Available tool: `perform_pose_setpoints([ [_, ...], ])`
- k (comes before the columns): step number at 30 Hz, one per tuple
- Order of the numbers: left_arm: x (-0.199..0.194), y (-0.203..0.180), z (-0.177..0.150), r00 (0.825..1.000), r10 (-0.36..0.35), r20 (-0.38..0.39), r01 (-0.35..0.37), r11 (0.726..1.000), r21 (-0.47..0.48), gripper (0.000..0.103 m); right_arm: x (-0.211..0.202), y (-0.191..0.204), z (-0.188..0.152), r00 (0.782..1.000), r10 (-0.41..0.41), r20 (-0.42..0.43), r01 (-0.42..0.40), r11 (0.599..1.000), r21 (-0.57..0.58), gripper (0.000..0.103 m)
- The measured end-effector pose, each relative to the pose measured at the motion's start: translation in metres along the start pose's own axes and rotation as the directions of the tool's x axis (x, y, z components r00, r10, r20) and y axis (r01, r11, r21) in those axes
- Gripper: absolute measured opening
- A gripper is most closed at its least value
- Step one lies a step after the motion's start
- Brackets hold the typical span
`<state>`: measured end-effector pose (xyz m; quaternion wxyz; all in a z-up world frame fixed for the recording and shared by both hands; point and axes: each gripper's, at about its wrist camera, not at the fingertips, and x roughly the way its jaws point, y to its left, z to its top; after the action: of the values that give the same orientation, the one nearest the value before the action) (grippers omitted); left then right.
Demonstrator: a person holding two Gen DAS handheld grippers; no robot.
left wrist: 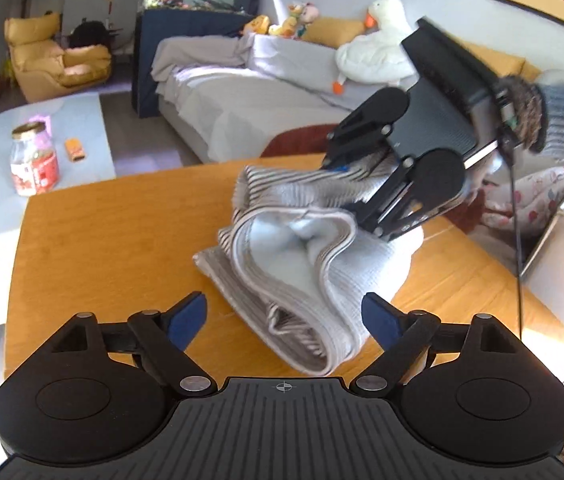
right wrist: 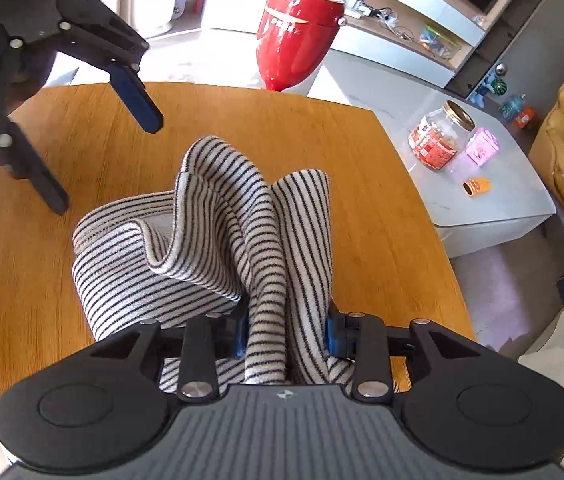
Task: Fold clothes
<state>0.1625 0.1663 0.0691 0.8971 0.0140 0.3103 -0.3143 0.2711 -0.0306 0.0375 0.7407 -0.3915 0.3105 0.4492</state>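
Note:
A black-and-white striped garment [right wrist: 202,240] lies bunched and partly folded on the wooden table [right wrist: 321,152]. In the left wrist view the striped garment [left wrist: 301,264] shows its pale inner side. My right gripper [right wrist: 285,332] is shut on a gathered fold of the garment and lifts that end; in the left wrist view the right gripper [left wrist: 345,184] comes in from the upper right, clamped on the cloth. My left gripper [left wrist: 283,316] is open and empty, its blue pads on either side of the garment's near end. In the right wrist view the left gripper [right wrist: 110,164] hovers over the table at upper left.
A white coffee table [right wrist: 481,200] beside the wooden table holds a glass jar [right wrist: 439,136] and small items. A red vase [right wrist: 293,36] stands beyond the table. A grey sofa [left wrist: 242,96] with a plush duck [left wrist: 377,40] is behind. A yellow armchair [left wrist: 54,56] is far left.

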Motion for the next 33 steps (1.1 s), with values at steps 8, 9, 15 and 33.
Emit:
perform_pose_setpoints([
  [8,0.022,-0.05,0.035,0.991,-0.114,0.075,0.101,0.982,0.157,0.093,-0.045,-0.027,-0.011,0.992,-0.097,0.075,0.083,0.981,0.175,0.089],
  [9,0.03,-0.051,0.037,0.992,-0.105,0.071,0.091,0.982,0.168,0.093,-0.05,-0.032,-0.015,0.991,-0.111,0.078,0.093,0.974,0.208,0.089],
  [15,0.082,-0.017,0.043,0.999,0.025,-0.022,-0.023,0.998,0.065,0.086,-0.038,-0.078,-0.055,0.982,-0.184,0.044,0.129,0.82,0.557,0.103],
  [33,0.045,-0.016,0.066,0.982,0.092,0.166,-0.102,0.993,0.056,0.087,0.007,-0.055,-0.072,0.927,-0.349,-0.136,0.349,0.675,0.65,0.103],
])
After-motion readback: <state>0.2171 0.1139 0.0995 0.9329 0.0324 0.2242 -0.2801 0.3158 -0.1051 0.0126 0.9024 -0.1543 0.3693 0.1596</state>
